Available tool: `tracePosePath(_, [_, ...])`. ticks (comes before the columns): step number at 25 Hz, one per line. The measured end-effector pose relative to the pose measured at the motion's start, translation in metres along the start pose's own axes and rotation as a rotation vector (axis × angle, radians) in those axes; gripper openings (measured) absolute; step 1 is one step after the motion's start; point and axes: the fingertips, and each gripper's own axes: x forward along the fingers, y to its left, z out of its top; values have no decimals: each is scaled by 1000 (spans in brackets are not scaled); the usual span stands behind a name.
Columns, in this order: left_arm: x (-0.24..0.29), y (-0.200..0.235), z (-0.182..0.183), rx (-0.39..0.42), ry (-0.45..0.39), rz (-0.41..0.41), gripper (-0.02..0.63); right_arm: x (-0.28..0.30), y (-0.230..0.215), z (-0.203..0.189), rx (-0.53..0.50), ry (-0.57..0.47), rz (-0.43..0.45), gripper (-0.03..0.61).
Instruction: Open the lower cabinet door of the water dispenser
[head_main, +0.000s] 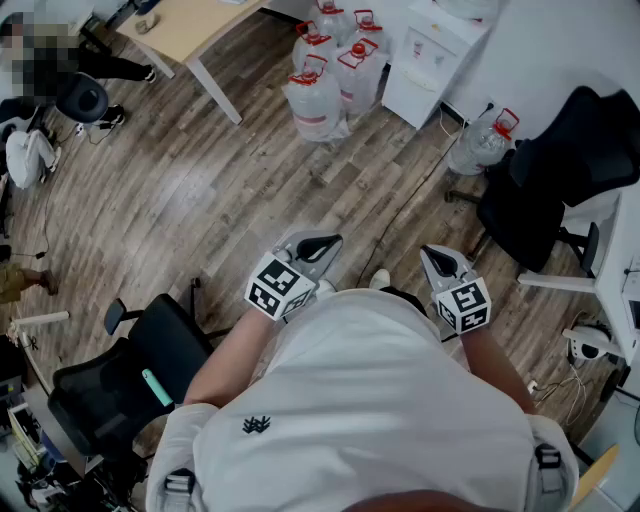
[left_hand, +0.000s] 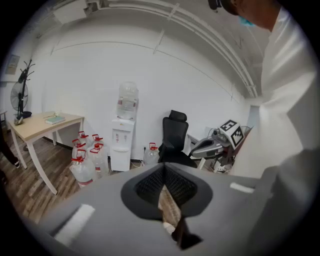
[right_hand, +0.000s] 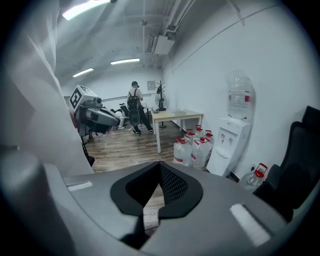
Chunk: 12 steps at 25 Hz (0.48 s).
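Note:
The white water dispenser (head_main: 432, 52) stands against the far wall with a bottle on top; its lower cabinet door (left_hand: 119, 159) looks closed. Both grippers are held close to my body, several steps away from the dispenser. My left gripper (head_main: 318, 244) is shut with nothing between its fingers, its tips (left_hand: 164, 169) meeting in its own view. My right gripper (head_main: 437, 259) is also shut and empty. In the right gripper view the dispenser (right_hand: 230, 145) is at the right, beyond the closed tips of the right gripper (right_hand: 160, 168).
Several large water bottles (head_main: 328, 76) stand on the wood floor left of the dispenser, and one more (head_main: 482, 140) lies to its right. A black office chair (head_main: 558, 170) is at the right, another (head_main: 130, 375) at my left. A wooden table (head_main: 190, 28) stands far left. A person (right_hand: 134, 108) stands far off.

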Motion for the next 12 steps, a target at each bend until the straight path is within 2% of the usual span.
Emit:
tracePosePath(7, [67,2,43,31,16,44,55,3,-72,0,3,-37,51,0])
tracePosePath(12, [109,-7,58,38,33,58,55,5,-110,-11,17,-53,80,0])
